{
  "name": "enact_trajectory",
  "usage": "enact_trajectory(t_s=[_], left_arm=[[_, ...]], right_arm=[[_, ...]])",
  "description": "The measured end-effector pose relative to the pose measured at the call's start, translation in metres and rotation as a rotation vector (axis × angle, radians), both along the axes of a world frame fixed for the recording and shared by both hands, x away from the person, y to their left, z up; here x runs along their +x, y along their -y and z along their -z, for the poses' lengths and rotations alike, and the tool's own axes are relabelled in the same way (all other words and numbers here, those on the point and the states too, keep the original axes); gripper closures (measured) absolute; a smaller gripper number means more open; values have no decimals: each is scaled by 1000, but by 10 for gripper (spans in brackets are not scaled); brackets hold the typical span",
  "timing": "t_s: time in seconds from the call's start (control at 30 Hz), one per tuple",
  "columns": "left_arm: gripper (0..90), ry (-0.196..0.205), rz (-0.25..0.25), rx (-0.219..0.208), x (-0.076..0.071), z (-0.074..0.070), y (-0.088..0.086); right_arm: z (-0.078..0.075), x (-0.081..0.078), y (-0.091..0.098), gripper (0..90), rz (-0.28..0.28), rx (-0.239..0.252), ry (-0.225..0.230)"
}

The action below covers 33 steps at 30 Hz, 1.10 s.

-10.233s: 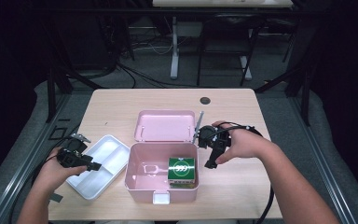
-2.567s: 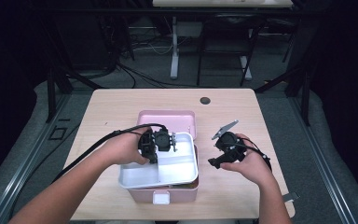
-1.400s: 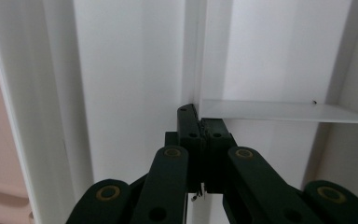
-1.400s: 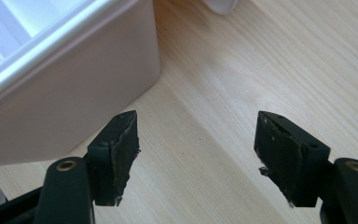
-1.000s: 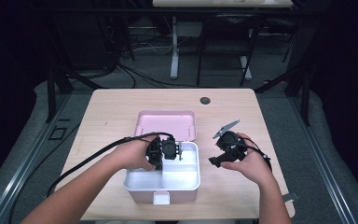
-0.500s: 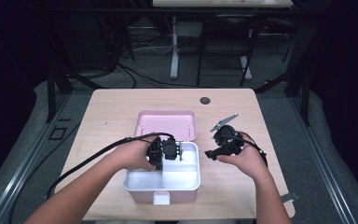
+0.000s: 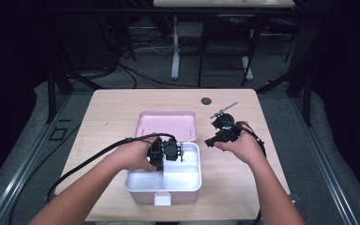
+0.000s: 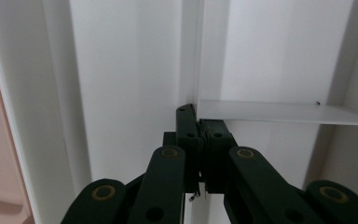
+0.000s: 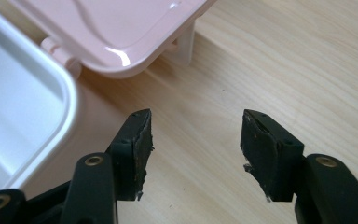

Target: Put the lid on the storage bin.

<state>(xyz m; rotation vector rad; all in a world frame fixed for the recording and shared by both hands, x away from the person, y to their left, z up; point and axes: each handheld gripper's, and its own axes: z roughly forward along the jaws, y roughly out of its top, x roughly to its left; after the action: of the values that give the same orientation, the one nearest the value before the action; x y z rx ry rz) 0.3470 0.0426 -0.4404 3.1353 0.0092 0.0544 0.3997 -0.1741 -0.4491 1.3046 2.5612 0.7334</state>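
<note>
Over the white tray [image 7: 187,174], left gripper [image 7: 168,151] pointed down, jaws pinched onto the tray's thin inner divider [image 8: 279,112], seen edge-on between the pads in the left gripper view. Tray seated in the pink box [image 7: 146,197], latch at the front edge, pink lid [image 7: 167,124] thrown back flat on the wooden table [image 7: 122,108] behind. Off to the right, right gripper [image 7: 218,136] held above bare tabletop just beside the tray's far right corner, jaws apart with nothing between them, lately closing somewhat. Lid's rounded corner and hinge close ahead of those jaws in the right gripper view. Small dark disc [image 7: 206,100] near the far table edge, well apart.
</note>
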Motion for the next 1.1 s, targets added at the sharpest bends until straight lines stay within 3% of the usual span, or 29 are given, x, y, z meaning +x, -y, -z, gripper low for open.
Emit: enact_trajectory(t_s=[0.03,0.1,0.27,0.3,0.33,0.37,0.53,0.8,0.87,1.1], left_arm=[[876,0,0,0,0,0,0],[876,0,2,0,0,0,0],[876,2,2,-1,-1,0,0],[876,2,4,0,-1,0,0],[876,2,-2,-3,-1,0,0],[875,4,-1,-1,-1,0,0],[874,8,1,2,-1,0,0],[873,3,-15,-3,-2,0,0],[873,3,-14,-3,-1,0,0],[874,7,-12,-4,-2,0,0]], right_arm=[[0,3,-2,445,34,-6,-17],[-1,8,-3,453,33,16,-44],[-4,20,-9,486,56,9,-9],[-4,23,-9,496,74,31,-11],[-5,28,-7,510,56,99,-49],[-4,30,-7,521,89,84,-26],[-6,40,-8,530,136,94,-20],[-11,47,-13,542,182,90,-5],[-13,48,-15,547,185,112,-13],[-15,54,-22,563,198,89,1]])
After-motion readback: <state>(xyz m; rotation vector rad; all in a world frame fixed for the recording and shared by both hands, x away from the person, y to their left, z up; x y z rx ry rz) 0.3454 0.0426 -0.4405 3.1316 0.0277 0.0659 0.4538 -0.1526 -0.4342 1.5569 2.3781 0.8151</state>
